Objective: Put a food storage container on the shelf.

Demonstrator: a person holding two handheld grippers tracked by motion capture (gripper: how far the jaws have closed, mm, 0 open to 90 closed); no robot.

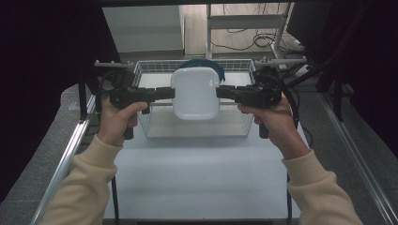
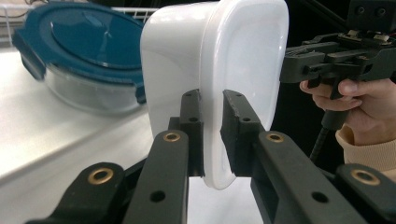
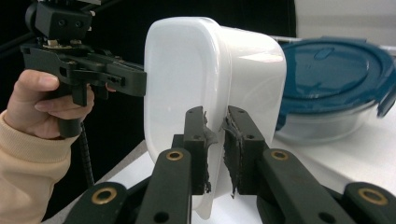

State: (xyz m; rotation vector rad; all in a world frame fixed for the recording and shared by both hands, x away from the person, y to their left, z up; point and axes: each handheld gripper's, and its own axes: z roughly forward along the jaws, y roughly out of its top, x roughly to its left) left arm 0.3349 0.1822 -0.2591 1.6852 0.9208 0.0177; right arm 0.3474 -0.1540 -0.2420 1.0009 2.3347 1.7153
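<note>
The white container hangs in the air between your 2 hands, above the middle of the wire basket, nearer the basket's near rail than its far one. It seems to face the high camera with its broad bottom, so its open side probably turns down toward the basket floor, though you cannot see the opening itself. Its long axis runs from the near rail toward the far rail, and its 2 short sides point at your hands.

Your left gripper is clamped on the container's left rim, 1 jaw on each face of the thin wall, as the left gripper view shows at. Your right gripper is clamped on the opposite rim in the same way. Both hands sit equally near, so whichever way you carry it, the 2 must travel together or the wall will twist between the pads.

Behind the container, at the basket's far rail, stands a glass bowl with a blue lid; from above, just a blue arc of it peeks past the container's far edge. The container hides the basket floor directly beneath it. How deep the pads bite past the rim is hard to make out, since the glossy white wall blurs into the glare.
</note>
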